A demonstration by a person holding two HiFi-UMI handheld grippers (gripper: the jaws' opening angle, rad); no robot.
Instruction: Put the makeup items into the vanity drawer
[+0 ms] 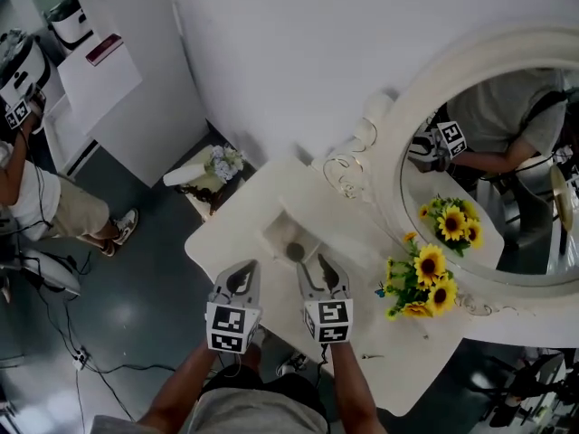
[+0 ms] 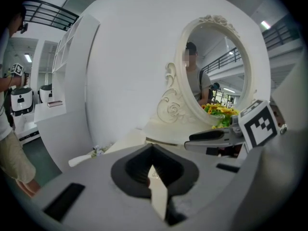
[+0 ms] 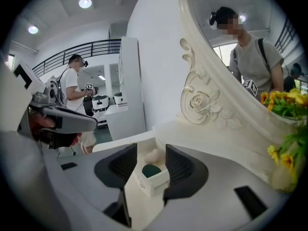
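The white vanity (image 1: 237,213) has a small drawer (image 1: 282,235) pulled open, with a dark round item (image 1: 295,251) inside. In the right gripper view the drawer (image 3: 153,183) holds a dark green sponge (image 3: 151,171) and a pale beige one (image 3: 153,156). My right gripper (image 1: 318,269) hovers over the drawer's front, open, with nothing between its pads (image 3: 179,165). My left gripper (image 1: 239,278) hangs beside it at the vanity's front edge. It looks shut and empty, and only a cream sliver of tabletop shows through its pads (image 2: 134,170).
An oval mirror (image 1: 507,165) with a carved frame stands at the back right. Sunflowers (image 1: 425,278) sit at its foot. A low white stand with pale flowers (image 1: 215,165) is on the floor left of the vanity. Another person (image 1: 41,197) and floor cables (image 1: 81,351) are at the far left.
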